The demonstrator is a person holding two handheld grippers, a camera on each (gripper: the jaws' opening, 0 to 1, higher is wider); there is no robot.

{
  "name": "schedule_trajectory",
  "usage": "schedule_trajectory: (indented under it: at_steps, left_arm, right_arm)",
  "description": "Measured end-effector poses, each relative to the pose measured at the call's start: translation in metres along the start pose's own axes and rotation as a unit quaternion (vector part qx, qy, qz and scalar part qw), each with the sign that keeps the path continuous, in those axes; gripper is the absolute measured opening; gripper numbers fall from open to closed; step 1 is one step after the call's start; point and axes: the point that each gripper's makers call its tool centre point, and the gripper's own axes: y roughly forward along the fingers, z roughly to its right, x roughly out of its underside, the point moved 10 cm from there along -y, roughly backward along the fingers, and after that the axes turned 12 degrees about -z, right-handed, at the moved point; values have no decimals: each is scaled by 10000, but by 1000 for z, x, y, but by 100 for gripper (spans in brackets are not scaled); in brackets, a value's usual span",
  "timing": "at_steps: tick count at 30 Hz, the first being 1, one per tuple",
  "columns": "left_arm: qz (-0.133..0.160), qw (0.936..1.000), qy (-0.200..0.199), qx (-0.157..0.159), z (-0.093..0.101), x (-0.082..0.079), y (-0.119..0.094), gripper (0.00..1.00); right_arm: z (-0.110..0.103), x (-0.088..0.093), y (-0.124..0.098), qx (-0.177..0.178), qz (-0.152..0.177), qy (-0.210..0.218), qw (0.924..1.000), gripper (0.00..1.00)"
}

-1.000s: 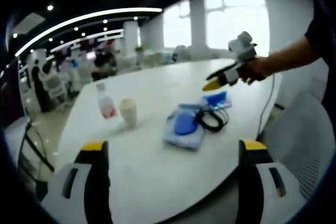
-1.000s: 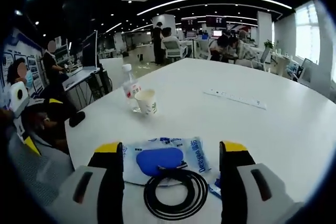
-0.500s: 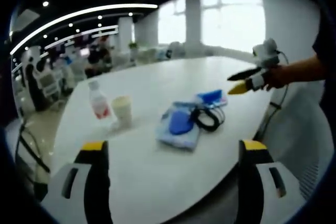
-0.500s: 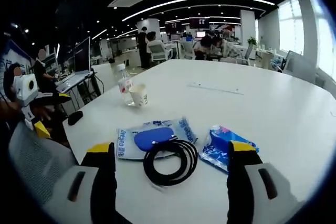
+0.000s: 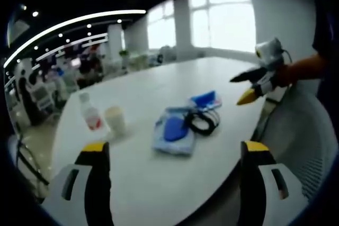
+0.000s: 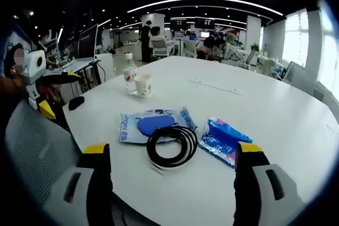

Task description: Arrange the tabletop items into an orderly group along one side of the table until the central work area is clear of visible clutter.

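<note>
On the white table point(image 5: 159, 183) lie a wipes pack with a blue lid point(image 5: 172, 133), a black cable coil point(image 5: 202, 122) overlapping it, and a blue packet point(image 5: 205, 99). A small bottle point(image 5: 89, 114) and a paper cup point(image 5: 115, 120) stand to the left. My left gripper point(image 5: 176, 149) is open, back from the table edge. My right gripper point(image 5: 242, 87), held in a hand, hovers open off the table's right edge. In the right gripper view, my open right gripper point(image 6: 172, 149) faces the pack point(image 6: 148, 126), coil point(image 6: 172, 145), packet point(image 6: 225, 140), bottle point(image 6: 128, 75) and cup point(image 6: 143, 84); the left gripper point(image 6: 63, 96) is at the left.
A small black object point(image 6: 77, 102) lies near the table's left edge and a long white strip point(image 6: 214, 86) lies farther back. A grey mesh chair back point(image 6: 32, 141) stands between me and the table. Desks, chairs and people fill the office behind.
Both views have drawn back from the table, so the items look smaller. The right gripper has moved from above the cable coil to beyond the table edge. The items have not moved.
</note>
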Motion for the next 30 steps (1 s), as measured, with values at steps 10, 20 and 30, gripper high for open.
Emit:
schedule_trajectory:
  at_steps: [10,20,30]
  left_arm:
    - [1,9999,51,-144,-2,1,-1,100]
    - [21,9997,48,-221,-4,1,-2,100]
    - [-29,9997,115,-215,-3,3,-1,99]
  right_arm:
    - [3,4,10,4,-36,85,10000,97]
    - [-3,5,13,-86,-161,-136,9997,97]
    - [-10,6,20,-306,-339,-381,9982,97]
